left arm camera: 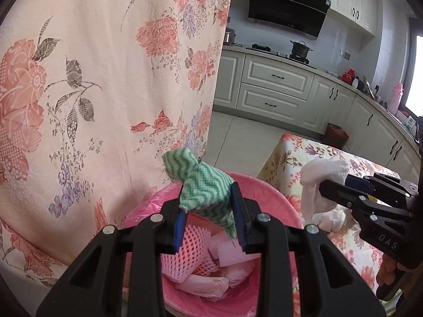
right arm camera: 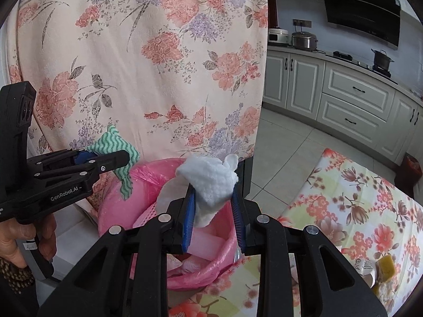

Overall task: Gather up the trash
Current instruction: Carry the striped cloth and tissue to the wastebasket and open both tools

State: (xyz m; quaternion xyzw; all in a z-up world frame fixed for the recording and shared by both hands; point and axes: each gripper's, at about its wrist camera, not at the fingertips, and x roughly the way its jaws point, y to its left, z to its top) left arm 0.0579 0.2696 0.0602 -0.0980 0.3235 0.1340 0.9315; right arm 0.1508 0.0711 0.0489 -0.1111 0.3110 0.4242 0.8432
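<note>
A: Left gripper (left arm camera: 211, 219): jaws partly closed, pinching a green-and-white wavy cloth (left arm camera: 203, 185) between the blue pads (left arm camera: 179, 227). Cloth bunches up above the tips, centre of the left wrist frame; one tail hangs down past the right pad.

B: And the right gripper (right arm camera: 214, 211)?

A: Similar width, clamped on a crumpled white tissue (right arm camera: 211, 182). Most of the wad sits above the tips; a flap droops between the pads.

B: Where is the bin relative to each?

A: Pink bin (left arm camera: 275, 198) with a pink liner lies directly under and beyond the left tips, lower centre of the frame. Already inside: pink foam fruit netting (left arm camera: 185, 251) and pale wrappers. In the right wrist view the bin (right arm camera: 137, 185) is below and slightly left of the tissue, lower centre.

B: Step in hand?

A: Judgement: drop-off. Both pieces held over or near the bin mouth, neither released yet.

B: Next move calls for?

A: Probably opening the jaws so each piece falls inside the rim. The cloth looks well centred. The tissue seems nearer the rim's right side, so a small shift left may be wise first. Risk: soft material could cling to the ribbed pads.

B: Surroundings?

A: Floral curtain (left arm camera: 105, 79) fills the left; flowered tablecloth (right arm camera: 357, 211) lower right; kitchen cabinets behind.
</note>
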